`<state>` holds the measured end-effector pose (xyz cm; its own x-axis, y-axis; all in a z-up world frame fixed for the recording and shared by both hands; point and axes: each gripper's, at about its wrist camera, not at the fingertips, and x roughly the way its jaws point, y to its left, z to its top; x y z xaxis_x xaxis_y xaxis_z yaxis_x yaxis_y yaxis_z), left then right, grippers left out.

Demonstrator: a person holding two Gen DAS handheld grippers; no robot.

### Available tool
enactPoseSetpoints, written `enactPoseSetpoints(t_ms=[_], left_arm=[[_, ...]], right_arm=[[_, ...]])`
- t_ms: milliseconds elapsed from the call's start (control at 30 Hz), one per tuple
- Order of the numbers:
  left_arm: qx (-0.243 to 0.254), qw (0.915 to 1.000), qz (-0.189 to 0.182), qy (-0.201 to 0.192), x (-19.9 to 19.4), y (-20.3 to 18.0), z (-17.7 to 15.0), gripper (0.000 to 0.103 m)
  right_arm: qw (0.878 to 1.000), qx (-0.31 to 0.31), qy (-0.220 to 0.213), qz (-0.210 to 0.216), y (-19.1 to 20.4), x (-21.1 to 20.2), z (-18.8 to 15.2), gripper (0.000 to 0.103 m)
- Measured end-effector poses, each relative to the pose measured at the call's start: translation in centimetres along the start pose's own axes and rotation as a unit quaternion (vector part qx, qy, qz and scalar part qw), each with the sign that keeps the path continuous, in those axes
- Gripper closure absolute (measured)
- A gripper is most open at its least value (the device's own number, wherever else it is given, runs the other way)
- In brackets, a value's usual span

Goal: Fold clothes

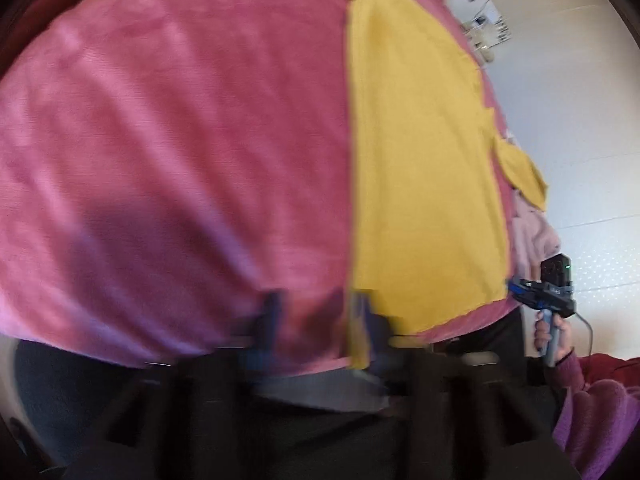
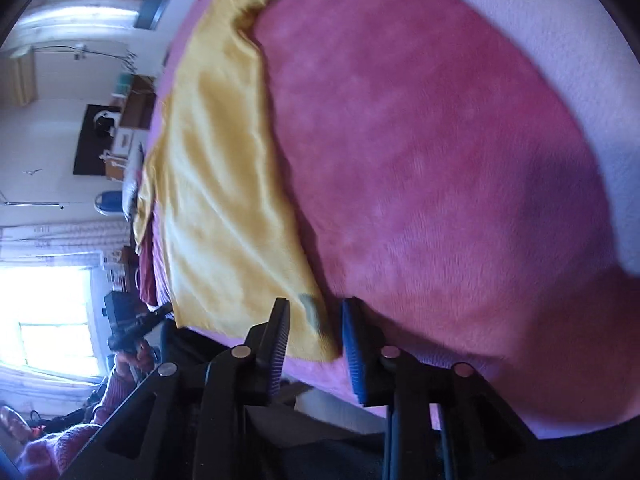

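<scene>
A yellow garment (image 1: 424,168) lies spread flat on a pink fleece blanket (image 1: 180,140), folded into a long strip. In the left wrist view my left gripper (image 1: 318,316) is blurred but open at the garment's near edge, its right finger beside the yellow hem. The right gripper (image 1: 520,290) shows at the garment's far corner, held by a hand (image 1: 554,334). In the right wrist view the right gripper (image 2: 316,336) is open, and the yellow garment (image 2: 216,184) has its corner lying between the fingers without being pinched. The left gripper (image 2: 160,312) sits at the other corner.
The pink blanket (image 2: 420,160) covers a bed with a white sheet (image 2: 560,60) at one side. A purple knit sleeve (image 1: 600,412) and dark red cloth lie near the bed edge. Pale floor (image 1: 580,100) runs beside the bed; shelves and a bright window (image 2: 52,312) stand beyond.
</scene>
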<state>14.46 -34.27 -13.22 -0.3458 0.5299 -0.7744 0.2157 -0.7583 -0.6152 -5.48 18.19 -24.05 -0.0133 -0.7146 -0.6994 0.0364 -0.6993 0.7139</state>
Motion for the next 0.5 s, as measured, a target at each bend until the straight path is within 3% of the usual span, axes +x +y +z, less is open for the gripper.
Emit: enactPoseSetpoints(t_ms=[133, 300, 333, 367, 400, 433, 467, 500], left_arm=[[0.037, 0.9986, 0.037, -0.01, 1.7, -2.1, -0.3, 0.004], [0.088, 0.9918, 0.092, 0.012, 2.6, -4.6, -0.5, 0.007], [0.089, 0.991, 0.099, 0.015, 2.6, -4.8, -0.4, 0.024], [0.091, 0.9892, 0.113, 0.015, 2.4, -4.9, -0.2, 0.057], [0.089, 0.989, 0.117, 0.016, 2.1, -4.6, -0.1, 0.071], [0.085, 0.9897, 0.113, 0.019, 1.7, -4.2, 0.1, 0.076], [0.076, 0.9918, 0.1, 0.022, 1.5, -3.8, 0.2, 0.088], [0.063, 0.9942, 0.083, 0.026, 1.3, -3.4, 0.3, 0.089]], right_arm=[[0.999, 0.005, 0.028, 0.019, 0.0, 1.6, 0.2, 0.068], [0.998, -0.003, 0.034, 0.044, 0.3, 3.3, 0.0, 0.068], [0.999, -0.006, 0.03, 0.043, -0.3, 2.7, -0.1, 0.071], [0.999, -0.009, 0.024, 0.037, -0.6, 2.2, -0.2, 0.077], [0.999, -0.011, 0.019, 0.028, -0.5, 2.0, -0.4, 0.088], [0.999, -0.008, 0.02, 0.03, -0.6, 2.0, -0.5, 0.093], [0.999, -0.004, 0.022, 0.035, -0.8, 1.9, -0.7, 0.096], [0.999, 0.001, 0.024, 0.04, -1.0, 1.9, -0.8, 0.097]])
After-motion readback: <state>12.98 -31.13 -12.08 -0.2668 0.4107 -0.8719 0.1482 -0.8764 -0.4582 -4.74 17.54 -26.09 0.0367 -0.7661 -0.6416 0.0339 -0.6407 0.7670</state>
